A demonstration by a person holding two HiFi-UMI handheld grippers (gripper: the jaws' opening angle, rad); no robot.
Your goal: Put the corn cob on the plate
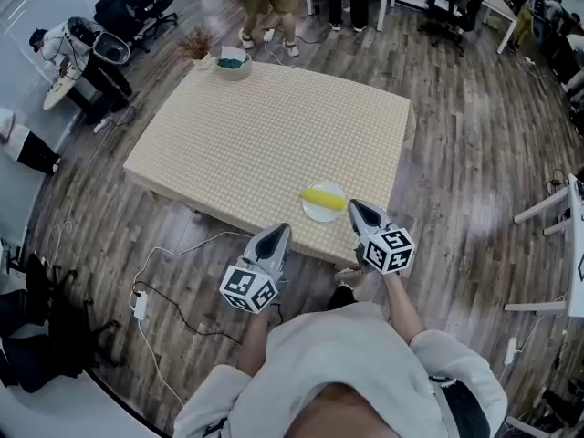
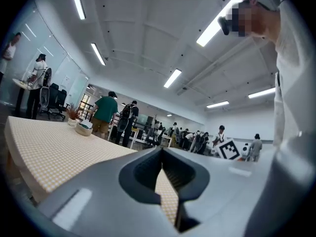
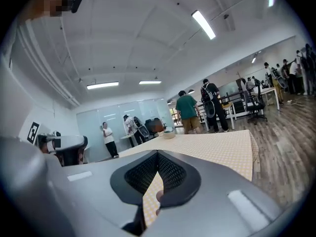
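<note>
Right claw (image 1: pixel 356 209) and left claw (image 1: pixel 281 233) both clenched shut, nothing gripped, tips pressed together in each gripper view, held about level at the near edge of the checked surface (image 1: pixel 274 126). Just ahead of the right claw and a touch to its left: the corn cob (image 1: pixel 323 197), already resting on the white plate (image 1: pixel 319 217). Long axis roughly crosswise to that claw's pointing line, one end close to its tips. Farther off for the left claw, ahead and well to its right. Judged from this lie: placing done, no grasp called for. For any further nudge, the right claw the nearer, reaching forward and slightly left, closing across the cob's short width, not along its length. Far beyond both claws, at the opposite corner, a bowl (image 1: pixel 234 63) and a small plant (image 1: pixel 195 44).
</note>
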